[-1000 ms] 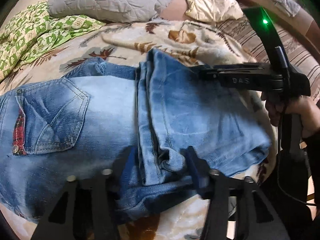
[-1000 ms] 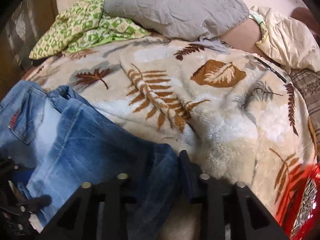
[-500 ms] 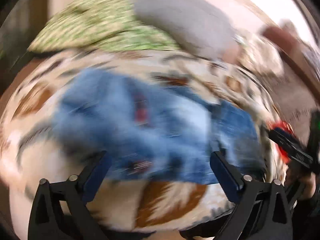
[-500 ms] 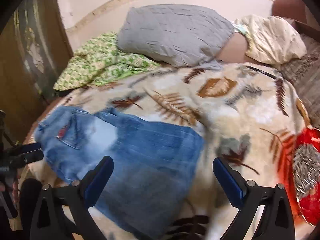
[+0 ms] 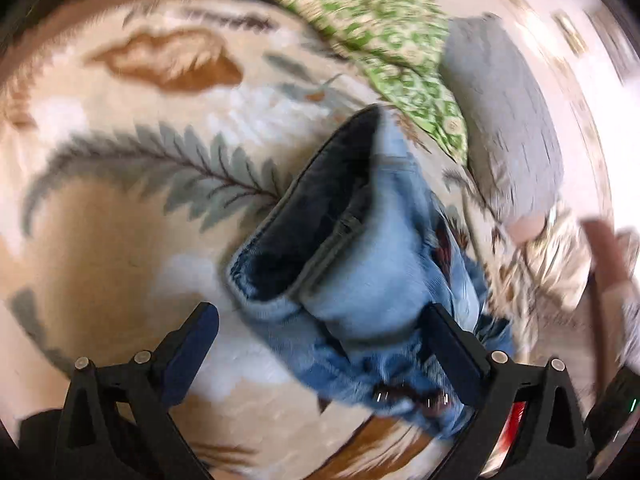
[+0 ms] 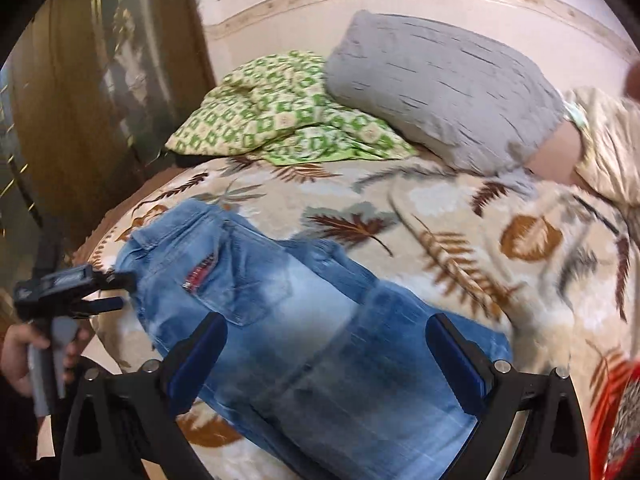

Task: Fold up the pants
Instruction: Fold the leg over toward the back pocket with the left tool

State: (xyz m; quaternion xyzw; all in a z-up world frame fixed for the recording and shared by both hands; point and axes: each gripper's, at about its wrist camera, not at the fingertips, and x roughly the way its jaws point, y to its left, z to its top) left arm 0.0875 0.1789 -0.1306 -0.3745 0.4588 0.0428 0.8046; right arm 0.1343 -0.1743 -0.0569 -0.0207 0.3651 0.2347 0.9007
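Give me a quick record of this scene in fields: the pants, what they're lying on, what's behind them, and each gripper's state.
pants: blue jeans, folded into a short stack, back pocket facing up
surface: leaf-print blanket on a bed
behind pants: green patterned cloth and grey pillow near the wall
left gripper: open, at the waistband end, pads not pressing on the denim
right gripper: open, above the jeans, nothing held
fold status: looks folded; both grippers released
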